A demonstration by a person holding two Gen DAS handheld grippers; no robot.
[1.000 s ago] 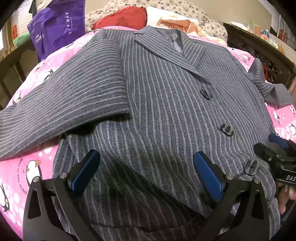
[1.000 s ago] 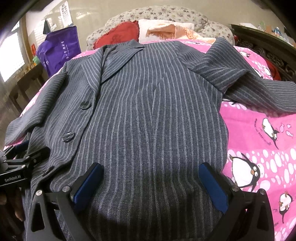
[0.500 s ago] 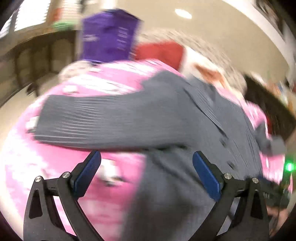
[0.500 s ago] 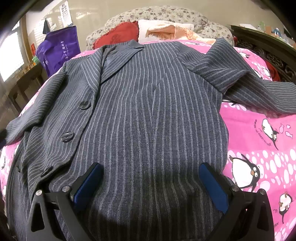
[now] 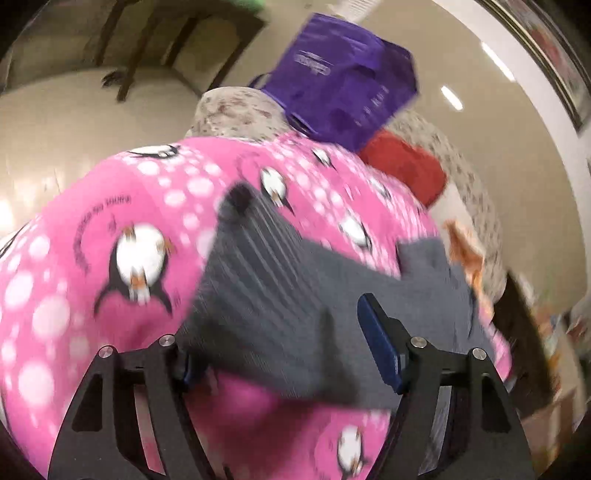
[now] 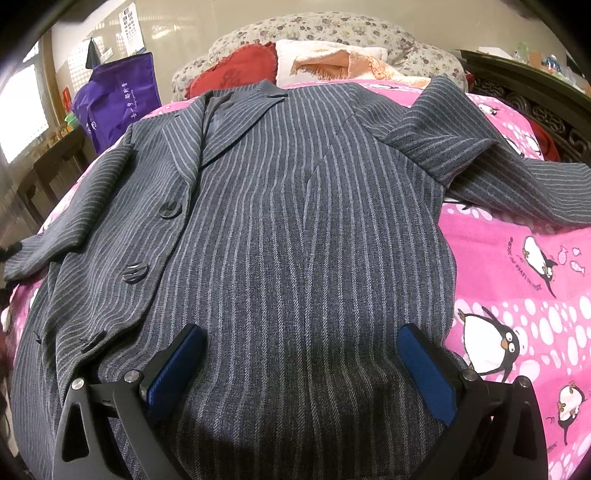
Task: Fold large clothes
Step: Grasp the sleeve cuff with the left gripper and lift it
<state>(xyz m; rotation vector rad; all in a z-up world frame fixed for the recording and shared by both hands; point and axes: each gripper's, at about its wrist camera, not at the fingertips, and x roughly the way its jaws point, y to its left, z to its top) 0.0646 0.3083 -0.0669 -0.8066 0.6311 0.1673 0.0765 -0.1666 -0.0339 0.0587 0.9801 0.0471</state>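
A grey pinstriped jacket point(image 6: 295, 184) lies face up and spread out on a pink penguin bedspread point(image 6: 517, 280). My right gripper point(image 6: 299, 336) hovers open over the jacket's lower front, with nothing between its blue pads. The left wrist view is blurred and tilted. There the jacket's left sleeve point(image 5: 266, 288) stretches out across the bedspread point(image 5: 110, 206), its cuff point(image 5: 236, 195) at the far end. My left gripper point(image 5: 275, 332) straddles the near part of that sleeve and its jaws are closing. The sleeve cloth covers part of the left pad, and neither pad visibly presses on it.
A purple bag point(image 6: 114, 99) stands at the bed's far left, beside a red cushion point(image 6: 236, 70) and floral pillows point(image 6: 332, 33). An orange-fringed cloth point(image 6: 332, 64) lies at the head. Dark carved wooden furniture point(image 6: 535, 96) lines the right side; a wooden bench point(image 6: 48, 173) stands on the left.
My left gripper swung left from the jacket's lower front out to the left sleeve, rolled, and its jaws narrowed. It has left the right wrist view. The right gripper stayed still.
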